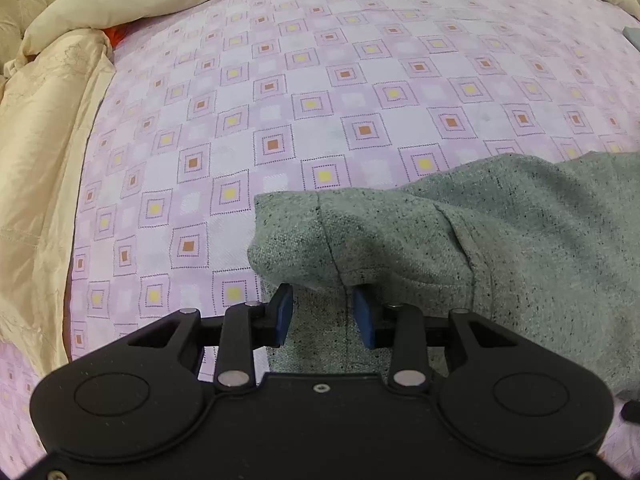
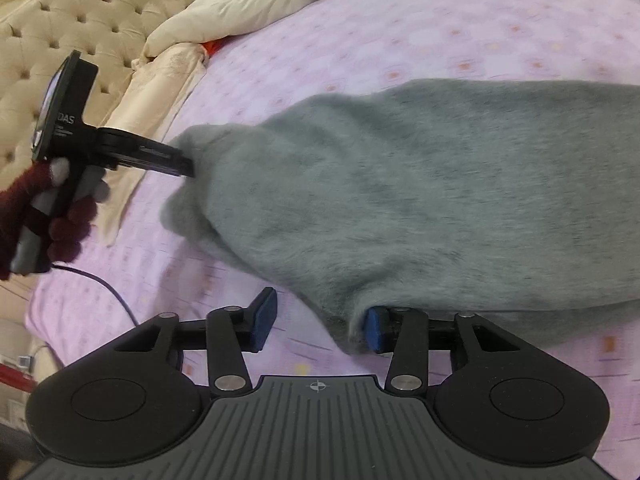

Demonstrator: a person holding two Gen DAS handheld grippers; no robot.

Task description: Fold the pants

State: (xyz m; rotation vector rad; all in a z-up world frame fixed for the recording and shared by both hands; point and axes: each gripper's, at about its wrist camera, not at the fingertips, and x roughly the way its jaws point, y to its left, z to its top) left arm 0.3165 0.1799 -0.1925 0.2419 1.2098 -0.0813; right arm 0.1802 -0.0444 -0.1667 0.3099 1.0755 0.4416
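Note:
Grey speckled pants [image 1: 460, 240] lie on a pink checked bedsheet [image 1: 280, 100]. In the left wrist view my left gripper [image 1: 324, 314] has its blue pads [image 1: 284, 312] on either side of a bunched fold with a seam, shut on it. The right wrist view, blurred, shows the pants [image 2: 420, 184] spread to the right, with the left gripper [image 2: 186, 168] holding one raised corner. My right gripper [image 2: 320, 326] is at the near edge of the pants. Its jaws stand wide apart: the left pad [image 2: 266, 320] is free over the sheet, and cloth drapes against the right pad [image 2: 376, 332].
A cream duvet [image 1: 52, 140] is heaped along the left and far sides of the bed. A tufted headboard [image 2: 80, 12] stands at upper left. A hand in a dark red glove [image 2: 60, 220] holds the left gripper's handle, and a black cable [image 2: 108, 284] trails from it.

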